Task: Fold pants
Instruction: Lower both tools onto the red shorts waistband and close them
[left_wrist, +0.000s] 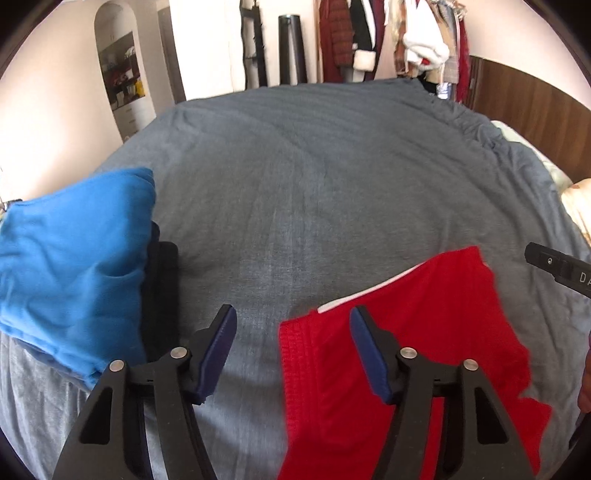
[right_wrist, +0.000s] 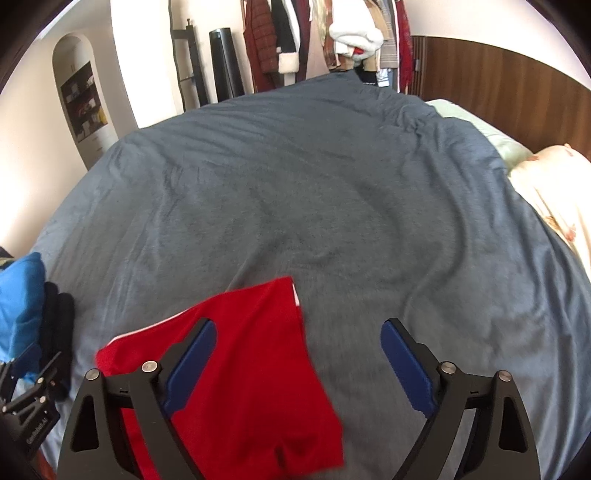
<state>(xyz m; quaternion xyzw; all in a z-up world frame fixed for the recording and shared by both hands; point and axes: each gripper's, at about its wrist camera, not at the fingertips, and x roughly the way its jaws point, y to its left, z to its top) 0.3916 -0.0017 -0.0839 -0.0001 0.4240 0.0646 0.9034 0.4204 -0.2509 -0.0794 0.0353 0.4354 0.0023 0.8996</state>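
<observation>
One pair of red knit pants with a white side stripe (left_wrist: 406, 354) (right_wrist: 240, 373) lying near front edge of a grey-blue bedspread (left_wrist: 314, 177) (right_wrist: 295, 192), partly bunched, waistband ribbing toward the left gripper; nothing holding it.

Left gripper (left_wrist: 293, 354): two blue-padded fingers spread wide apart, empty; right-hand pad over the red fabric in view, contact cannot be told; left-hand pad over bare bedspread.

Right gripper (right_wrist: 297, 369): two blue-padded fingers likewise wide apart, empty; left-hand pad over the red pants, right-hand pad over bare bedspread.

Count on bed besides the pants: one folded bright-blue garment (left_wrist: 70, 266) (right_wrist: 18, 299) at left edge; one dark navy folded item (left_wrist: 160, 295) (right_wrist: 59, 317) just beside it, touching.

Background: one brown wooden headboard (left_wrist: 528, 107) (right_wrist: 498, 85) at right; one cream pillow (right_wrist: 554, 192) beneath it; one rail of hanging clothes (left_wrist: 388, 37) (right_wrist: 325, 37) beyond far edge; two tall black upright objects (left_wrist: 291, 51) (right_wrist: 225, 62) against wall, type unclear.
</observation>
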